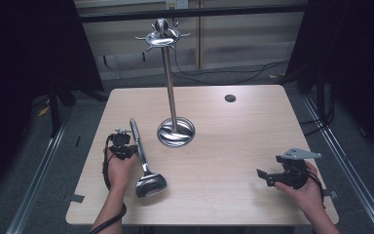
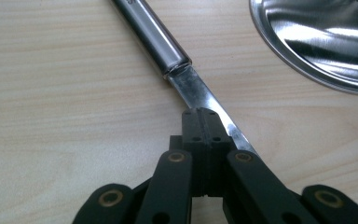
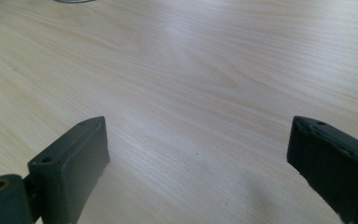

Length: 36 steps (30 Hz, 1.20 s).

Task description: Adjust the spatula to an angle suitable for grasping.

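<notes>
Left tongs (image 2: 204,122) clamped on ladle (image 1: 144,161) neck; right tongs (image 3: 200,154) apart, idle on bench (image 1: 233,141). Step: pickup. Next: lift toward rack (image 1: 168,73) hook.

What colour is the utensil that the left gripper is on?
Shiny silver metal utensil, clearest in the left gripper view.

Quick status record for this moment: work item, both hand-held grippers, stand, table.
work item: steel ladle lying flat on the table, bowl toward the person, handle pointing toward the stand
left hand-held gripper: jaws closed together at the flat shank of the ladle; whether they pinch it cannot be told
right hand-held gripper: jaws wide open, nothing between them, held low over bare wood at the right
stand: tall utensil stand with round base, hooks at the top bare
table: light wooden table
</notes>
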Motion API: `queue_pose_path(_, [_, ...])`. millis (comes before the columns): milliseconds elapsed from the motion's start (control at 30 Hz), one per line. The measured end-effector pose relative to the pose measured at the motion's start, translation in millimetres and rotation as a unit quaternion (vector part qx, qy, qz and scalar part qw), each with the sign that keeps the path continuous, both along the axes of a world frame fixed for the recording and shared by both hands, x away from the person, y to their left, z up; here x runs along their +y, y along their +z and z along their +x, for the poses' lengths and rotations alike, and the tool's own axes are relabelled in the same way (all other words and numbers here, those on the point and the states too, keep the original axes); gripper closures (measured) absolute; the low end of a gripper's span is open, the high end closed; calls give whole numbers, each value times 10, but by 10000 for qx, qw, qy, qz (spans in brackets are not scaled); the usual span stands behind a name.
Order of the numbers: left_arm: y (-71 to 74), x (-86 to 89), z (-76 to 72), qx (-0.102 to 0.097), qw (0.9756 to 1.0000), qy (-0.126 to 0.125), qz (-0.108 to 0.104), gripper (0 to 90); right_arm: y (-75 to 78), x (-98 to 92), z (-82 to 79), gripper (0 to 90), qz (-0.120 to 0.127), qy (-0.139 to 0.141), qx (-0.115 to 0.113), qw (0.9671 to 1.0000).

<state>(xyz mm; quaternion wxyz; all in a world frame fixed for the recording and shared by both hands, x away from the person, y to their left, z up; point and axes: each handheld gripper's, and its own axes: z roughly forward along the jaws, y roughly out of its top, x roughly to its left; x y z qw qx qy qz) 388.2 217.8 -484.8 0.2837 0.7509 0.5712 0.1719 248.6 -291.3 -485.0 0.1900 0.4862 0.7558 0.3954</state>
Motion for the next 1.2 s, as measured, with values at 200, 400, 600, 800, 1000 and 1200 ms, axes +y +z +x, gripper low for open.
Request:
queue_pose_path(200, [-4, -58, 26, 78, 9999, -122, -2, 900, 4, 2, 1, 49, 2, 19, -12, 10000])
queue_pose_path(400, [-9, -101, 44, 74, 9999, -102, -91, 900, 6, 2, 1, 49, 4, 21, -11, 10000])
queue_pose_path(600, [-7, -140, 62, 104, 9997, -154, -177, 900, 8, 0, 2, 49, 9, 21, -23, 10000])
queue_pose_path(800, [77, -145, 86, 46, 9997, -44, -220, 805, 18, -3, -3, 49, 16, 12, -52, 10000])
queue_pose_path(1000, [152, -169, 130, 65, 9993, 182, -333, 631, 23, -1, -3, 49, 26, 2, -56, 10000])
queue_pose_path(1200, [93, -216, 203, 204, 9987, 349, -308, 540, 26, 4, -5, 49, 22, 8, -64, 10000])
